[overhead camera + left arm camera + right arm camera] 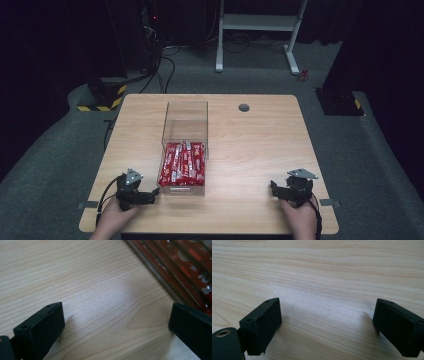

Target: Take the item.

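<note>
Red packets (182, 164) beside open left tool (152, 192)

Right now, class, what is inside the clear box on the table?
The clear box holds red snack packets, packed side by side in its near half; the far half looks empty. Anything beneath the top packets is covered.

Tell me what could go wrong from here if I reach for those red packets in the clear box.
The left gripper sits close to the clear box; its open fingers could bump the wall and slide the box. The red packets lie tightly side by side, so a grab may pinch several or snag a wrapper. The right gripper, open over bare table, must travel farther and could clip the box's rim.
</note>
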### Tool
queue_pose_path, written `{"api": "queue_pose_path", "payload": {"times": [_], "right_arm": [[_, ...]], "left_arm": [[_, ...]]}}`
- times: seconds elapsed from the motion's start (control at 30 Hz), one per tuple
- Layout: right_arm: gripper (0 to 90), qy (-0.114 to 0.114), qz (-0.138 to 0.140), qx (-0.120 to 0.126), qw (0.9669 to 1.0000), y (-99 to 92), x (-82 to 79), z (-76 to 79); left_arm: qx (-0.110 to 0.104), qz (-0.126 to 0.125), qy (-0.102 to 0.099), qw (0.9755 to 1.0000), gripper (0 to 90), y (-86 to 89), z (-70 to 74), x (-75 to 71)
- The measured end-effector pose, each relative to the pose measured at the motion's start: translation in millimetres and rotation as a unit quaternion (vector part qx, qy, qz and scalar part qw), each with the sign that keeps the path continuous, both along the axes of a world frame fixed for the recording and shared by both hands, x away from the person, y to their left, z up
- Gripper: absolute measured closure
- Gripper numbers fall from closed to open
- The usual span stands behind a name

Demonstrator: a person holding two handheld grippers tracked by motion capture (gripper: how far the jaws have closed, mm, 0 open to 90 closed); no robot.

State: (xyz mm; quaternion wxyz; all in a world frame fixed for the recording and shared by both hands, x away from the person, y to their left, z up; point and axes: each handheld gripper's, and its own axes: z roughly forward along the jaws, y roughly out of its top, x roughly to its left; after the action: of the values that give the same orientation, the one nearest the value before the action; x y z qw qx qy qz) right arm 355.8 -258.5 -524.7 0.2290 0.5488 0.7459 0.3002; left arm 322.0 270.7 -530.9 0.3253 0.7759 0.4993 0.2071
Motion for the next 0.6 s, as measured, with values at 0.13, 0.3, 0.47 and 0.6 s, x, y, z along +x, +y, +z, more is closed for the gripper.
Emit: {"api": "queue_pose_path", "payload": {"times": [0.13, 0.3, 0.47, 0.6], "right_arm": [[8.4, 0.001, 0.001, 0.001, 1.0, -0.1, -0.4, 0.1], [8.5, 0.001, 0.003, 0.001, 1.0, -0.4, -0.7, 0.2], [8.5, 0.001, 0.002, 0.002, 1.0, -0.4, -0.9, 0.2], [8.4, 0.001, 0.005, 0.001, 1.0, -0.7, -0.9, 0.1]], "left_arm": [[0.001, -0.001, 0.0, 1.0, 0.7, 0.1, 0.1, 0.3], [0.001, 0.0, 0.0, 1.0, 0.6, 0.1, 0.1, 0.2], [0.001, 0.0, 0.0, 1.0, 0.7, 0.1, 0.1, 0.4], [0.0, 0.002, 0.0, 1.0, 0.6, -0.2, 0.0, 0.9]]}}
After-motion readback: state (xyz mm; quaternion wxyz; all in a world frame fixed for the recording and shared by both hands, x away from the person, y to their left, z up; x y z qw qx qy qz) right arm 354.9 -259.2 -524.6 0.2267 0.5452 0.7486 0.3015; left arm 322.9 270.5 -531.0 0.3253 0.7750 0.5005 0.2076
